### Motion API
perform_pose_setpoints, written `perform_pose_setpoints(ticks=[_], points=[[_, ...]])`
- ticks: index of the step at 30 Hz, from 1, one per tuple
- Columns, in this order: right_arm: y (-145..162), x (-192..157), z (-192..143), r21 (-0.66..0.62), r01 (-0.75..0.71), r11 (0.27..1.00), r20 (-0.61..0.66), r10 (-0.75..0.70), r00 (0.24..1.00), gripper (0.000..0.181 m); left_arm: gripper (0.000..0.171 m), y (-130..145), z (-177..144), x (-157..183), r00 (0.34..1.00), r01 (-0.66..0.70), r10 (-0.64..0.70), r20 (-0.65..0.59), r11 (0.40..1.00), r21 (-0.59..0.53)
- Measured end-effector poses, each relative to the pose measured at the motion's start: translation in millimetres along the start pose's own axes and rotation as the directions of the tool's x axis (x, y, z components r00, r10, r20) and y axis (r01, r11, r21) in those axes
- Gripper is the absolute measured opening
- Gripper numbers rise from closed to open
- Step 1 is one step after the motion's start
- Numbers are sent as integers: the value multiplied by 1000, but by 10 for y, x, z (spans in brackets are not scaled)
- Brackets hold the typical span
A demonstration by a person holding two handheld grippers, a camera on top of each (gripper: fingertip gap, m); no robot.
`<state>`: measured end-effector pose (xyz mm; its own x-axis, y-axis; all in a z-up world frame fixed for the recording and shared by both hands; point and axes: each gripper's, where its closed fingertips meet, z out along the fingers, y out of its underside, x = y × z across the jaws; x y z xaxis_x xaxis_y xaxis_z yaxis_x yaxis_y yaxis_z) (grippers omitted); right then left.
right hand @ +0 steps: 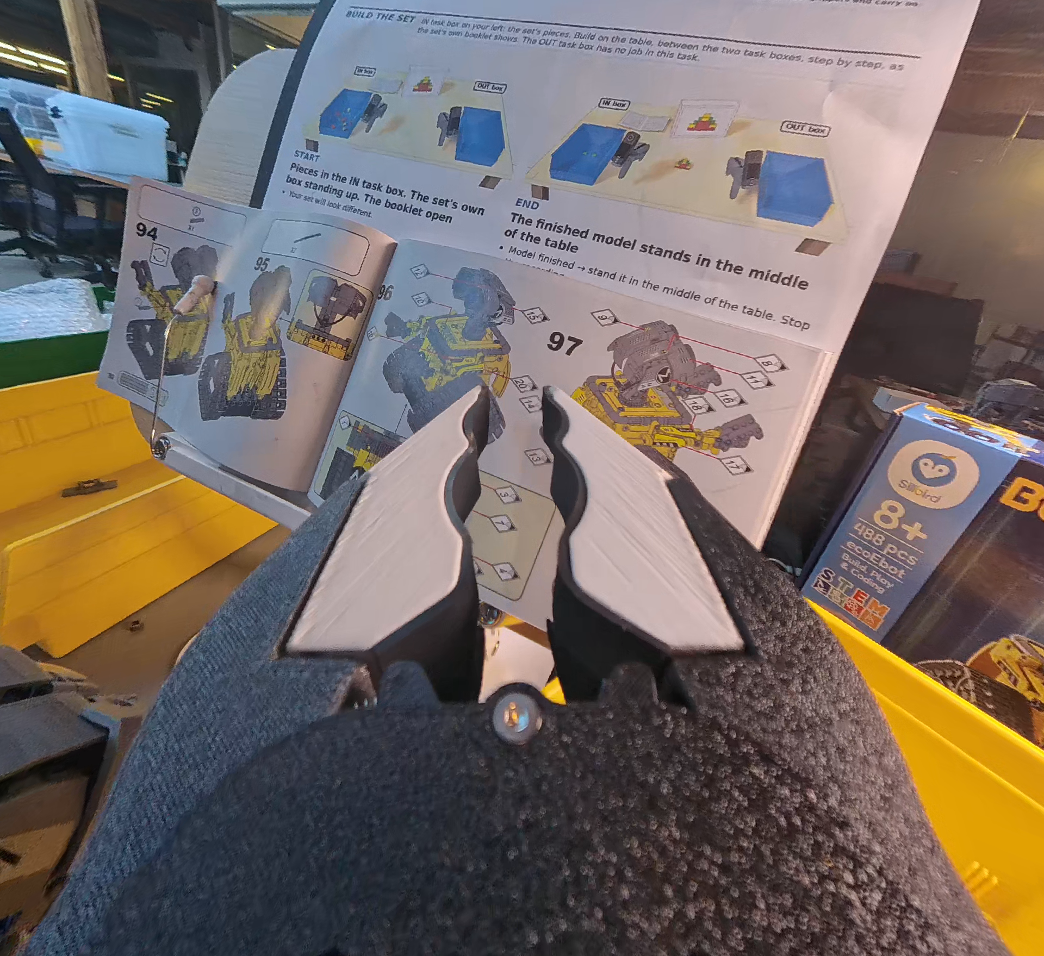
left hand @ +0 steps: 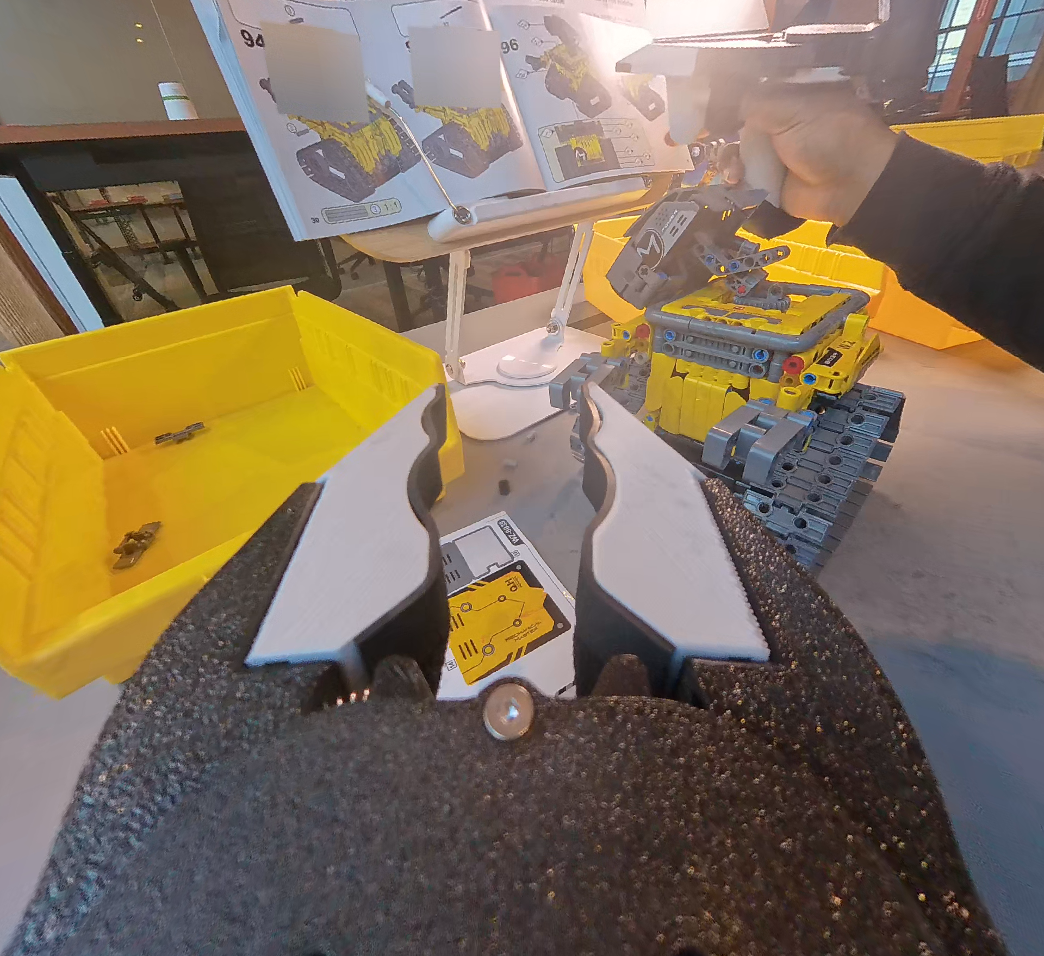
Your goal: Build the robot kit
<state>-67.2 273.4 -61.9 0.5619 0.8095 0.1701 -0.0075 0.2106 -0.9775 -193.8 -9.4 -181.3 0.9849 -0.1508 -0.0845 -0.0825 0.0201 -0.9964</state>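
Observation:
My left gripper [left hand: 511, 398] is open and empty, low over the table, above a yellow and black sticker sheet [left hand: 497, 607]. Just right of its tips stands a yellow and grey tracked brick model [left hand: 734, 392] with a grey head piece [left hand: 672, 245] tilted on top. A person's hand [left hand: 802, 161] holds the right gripper above the model. In the right wrist view my right gripper [right hand: 515, 395] is empty with its jaws a little apart, and faces the open instruction booklet [right hand: 593, 364] on its stand.
A yellow bin [left hand: 186, 364] at the left holds two small dark pieces [left hand: 135, 545]. The white booklet stand's foot [left hand: 525, 370] is behind the sticker sheet. More yellow bins [left hand: 836, 274] stand behind the model. A blue set box [right hand: 926, 533] stands in a yellow bin at the right. A printed sheet [right hand: 649, 82] hangs behind the booklet. Tip to tip, the grippers are about 35 cm apart.

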Motion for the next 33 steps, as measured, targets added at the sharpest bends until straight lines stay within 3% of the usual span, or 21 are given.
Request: perform_pose_setpoints(ticks=[33], points=[[205, -394, 62, -60, 26, 998, 110, -19, 994, 24, 46, 27, 8, -15, 1000, 13, -13, -2, 1000, -12]])
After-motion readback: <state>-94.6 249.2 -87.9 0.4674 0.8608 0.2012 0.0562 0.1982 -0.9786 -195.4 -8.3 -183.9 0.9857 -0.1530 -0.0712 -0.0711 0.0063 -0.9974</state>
